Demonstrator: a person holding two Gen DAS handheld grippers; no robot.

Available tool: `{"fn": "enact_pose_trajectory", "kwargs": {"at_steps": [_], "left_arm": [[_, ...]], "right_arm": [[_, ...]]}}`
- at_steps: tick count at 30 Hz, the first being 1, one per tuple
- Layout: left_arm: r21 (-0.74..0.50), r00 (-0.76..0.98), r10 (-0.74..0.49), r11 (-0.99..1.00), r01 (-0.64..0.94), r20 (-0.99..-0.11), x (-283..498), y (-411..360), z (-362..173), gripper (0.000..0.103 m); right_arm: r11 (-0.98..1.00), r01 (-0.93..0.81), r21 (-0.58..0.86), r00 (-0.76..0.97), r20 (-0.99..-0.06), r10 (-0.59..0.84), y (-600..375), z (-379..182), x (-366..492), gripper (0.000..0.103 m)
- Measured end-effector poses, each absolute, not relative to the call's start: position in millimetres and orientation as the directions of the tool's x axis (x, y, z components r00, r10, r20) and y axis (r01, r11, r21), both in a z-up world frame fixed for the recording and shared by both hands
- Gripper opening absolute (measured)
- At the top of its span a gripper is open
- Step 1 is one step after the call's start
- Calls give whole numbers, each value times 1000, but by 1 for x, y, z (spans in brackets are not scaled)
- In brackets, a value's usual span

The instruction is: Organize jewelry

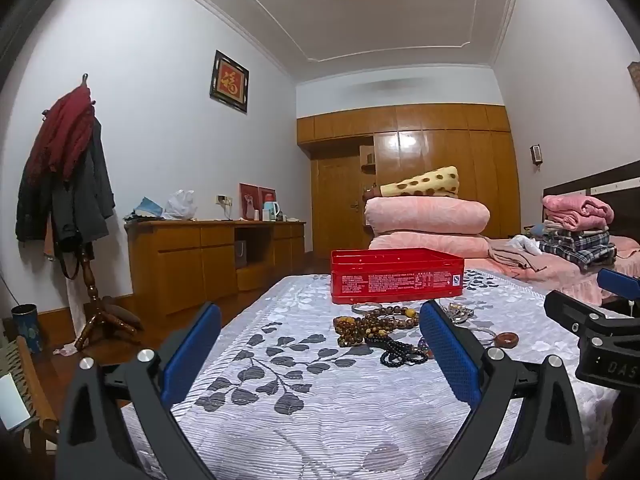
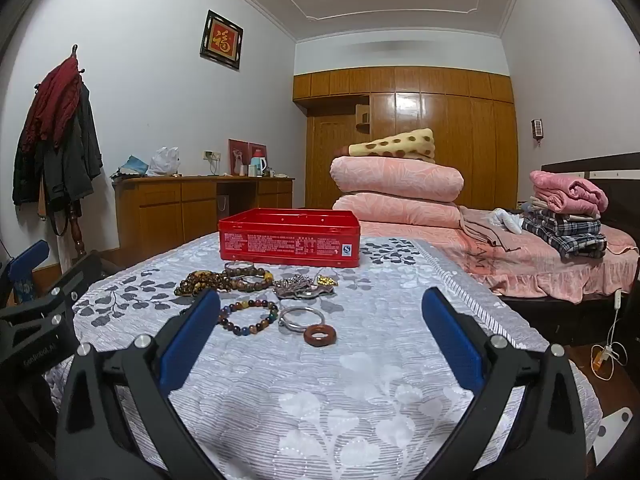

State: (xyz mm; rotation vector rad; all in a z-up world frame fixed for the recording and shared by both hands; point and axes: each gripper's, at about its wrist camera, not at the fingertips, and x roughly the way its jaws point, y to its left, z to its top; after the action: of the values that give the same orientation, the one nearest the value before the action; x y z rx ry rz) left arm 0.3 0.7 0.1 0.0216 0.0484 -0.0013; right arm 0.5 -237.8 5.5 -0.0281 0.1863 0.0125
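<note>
A red tin box [image 1: 397,276] stands open on a table with a grey leaf-patterned cloth [image 1: 312,400]; it also shows in the right wrist view [image 2: 289,237]. Jewelry lies in front of it: brown bead strings [image 1: 376,324], a black bead string [image 1: 400,354], a multicoloured bead bracelet [image 2: 249,315], a silver bangle [image 2: 300,318], a brown ring [image 2: 319,335] and a silver chain heap [image 2: 302,286]. My left gripper [image 1: 320,344] is open and empty, short of the beads. My right gripper [image 2: 320,336] is open and empty, around the brown ring's position but nearer the camera.
A bed [image 2: 560,256] with folded pink quilts [image 2: 396,184] and clothes stands to the right. A wooden desk [image 1: 216,256] and a coat rack [image 1: 76,200] stand at the left wall. The other gripper's body shows at each view's edge [image 1: 600,332].
</note>
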Motion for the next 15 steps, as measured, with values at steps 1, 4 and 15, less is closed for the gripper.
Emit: {"fn": "enact_pose_trajectory", "kwargs": {"at_steps": [1,4,15], "left_arm": [[23,999,-1,1000,2,-48,0,1,0,97],[26,999,0,1000,2,-46,0,1,0,97],[30,999,0,1000,2,-42,0,0,0,97]], "right_arm": [[1000,-15,-28,983,-184,10,-238,6,0,98],[1000,-14,-28,983,-183,9,-238,6,0,98],[999,-15,-30,983,-183,10,-238,6,1,98]]}}
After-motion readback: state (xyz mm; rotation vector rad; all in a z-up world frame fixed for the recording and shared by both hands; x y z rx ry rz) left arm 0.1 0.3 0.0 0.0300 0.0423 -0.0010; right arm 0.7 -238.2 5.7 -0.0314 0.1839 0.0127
